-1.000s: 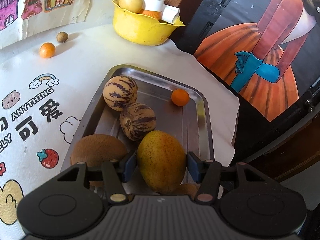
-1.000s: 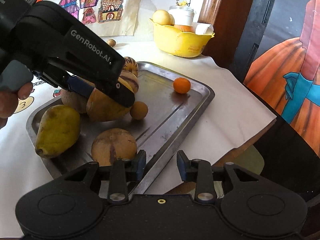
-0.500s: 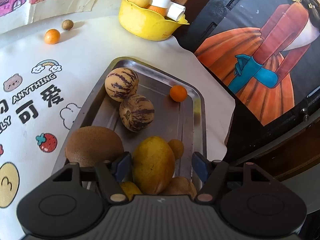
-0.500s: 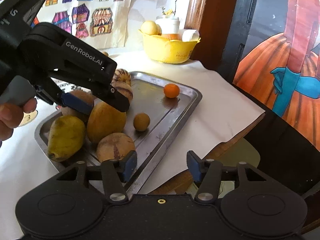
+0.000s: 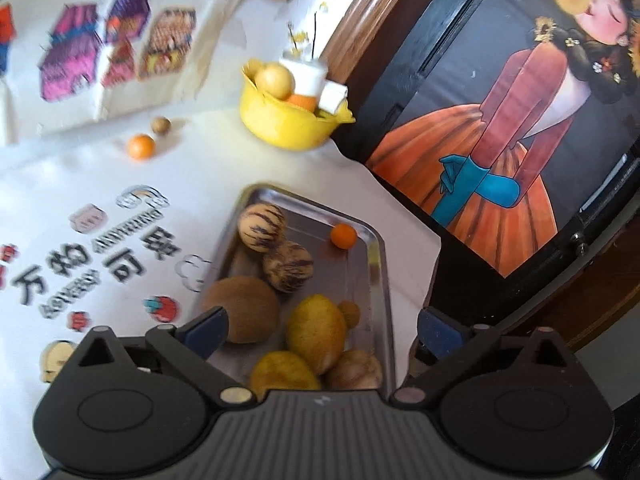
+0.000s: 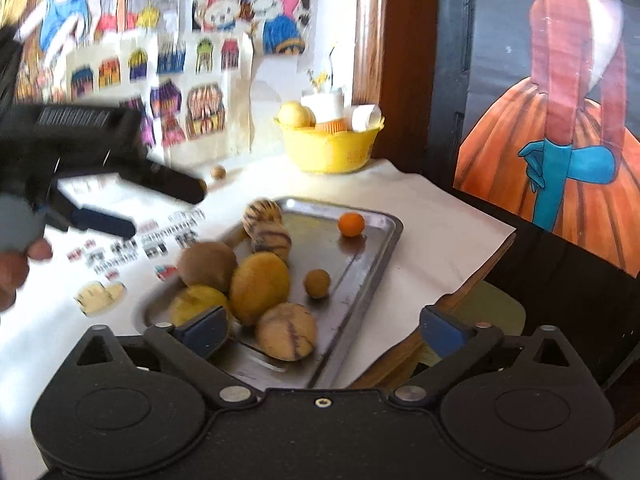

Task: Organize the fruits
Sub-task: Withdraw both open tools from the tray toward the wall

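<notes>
2 grippers, both hanging above the near end of the metal tray [image 5: 378,264] with nothing in them: the left gripper [image 5: 320,328] has just been opening and its jaws stand wide and empty, the yellow-orange mango [image 5: 316,332] lying free on the tray below; the right gripper [image 6: 320,328] has just been opening too, blue pads well apart, nothing between them. So that looks like a release step, fruit set down and let go. In the tray I count 2 striped melons [image 5: 262,227], a brown kiwi [image 5: 244,308], a small orange [image 5: 343,236], a little brown ball fruit [image 6: 317,283] and more yellow and tan fruit crowded at the near end. Out on the printed tablecloth [image 5: 200,168], well apart from the tray, sit 1 loose orange [image 5: 141,146] and 1 small brown fruit [image 5: 161,125], near the yellow bowl [image 5: 280,128]. My guess: those 2 strays are next, calling for a long reach across and a gentle pinch, since round fruit rolls.
</notes>
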